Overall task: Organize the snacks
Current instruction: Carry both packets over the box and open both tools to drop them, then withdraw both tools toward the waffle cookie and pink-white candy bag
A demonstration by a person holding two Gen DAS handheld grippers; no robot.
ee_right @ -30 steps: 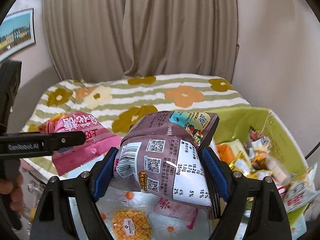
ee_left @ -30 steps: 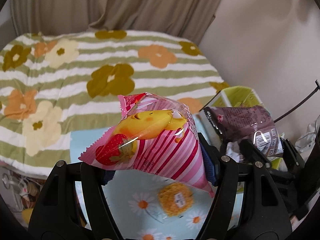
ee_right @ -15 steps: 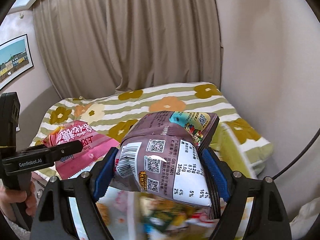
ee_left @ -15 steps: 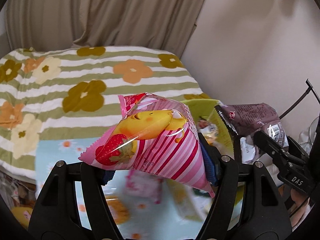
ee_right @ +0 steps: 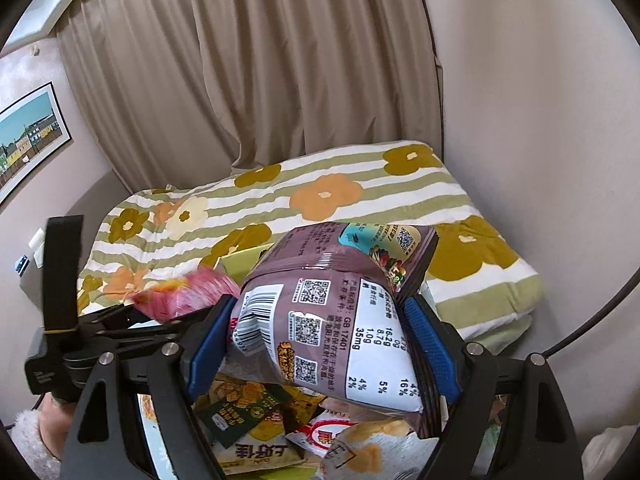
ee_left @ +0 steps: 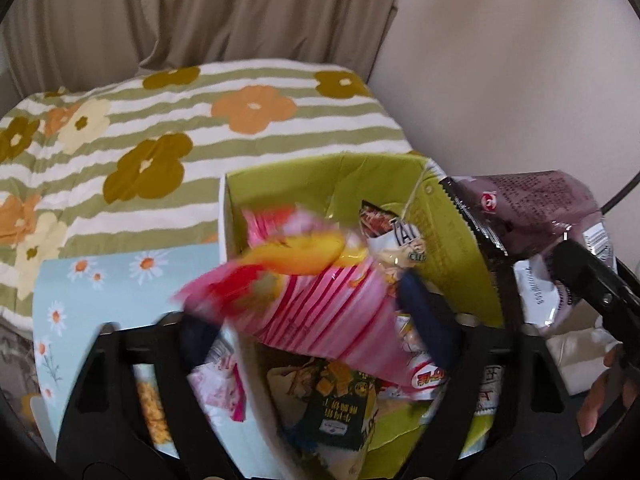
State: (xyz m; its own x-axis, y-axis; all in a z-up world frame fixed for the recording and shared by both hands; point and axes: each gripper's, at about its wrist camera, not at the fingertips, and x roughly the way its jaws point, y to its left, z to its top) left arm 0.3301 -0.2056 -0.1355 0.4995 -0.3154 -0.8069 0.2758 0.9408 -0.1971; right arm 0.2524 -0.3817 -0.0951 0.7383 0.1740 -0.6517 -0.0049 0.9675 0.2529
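A pink striped snack bag, blurred, hangs between the jaws of my left gripper, which are opening; its pads have let go of the bag. It is over the green cardboard box, which holds several snack packets. My right gripper is shut on a puffy purple-brown snack bag, held just above the box's contents. In the left wrist view that bag sits at the right, past the box's rim. The right wrist view shows the pink bag at the left.
The box stands on a light blue daisy cloth, where a yellow waffle snack and a pink packet lie left of it. Behind is a bed with a striped floral quilt, curtains and a wall. A hand holds the right gripper.
Both grippers have swung right from the blue cloth to over the green box. The left jaws have spread and the pink bag has slipped lower. The right grip is unchanged.
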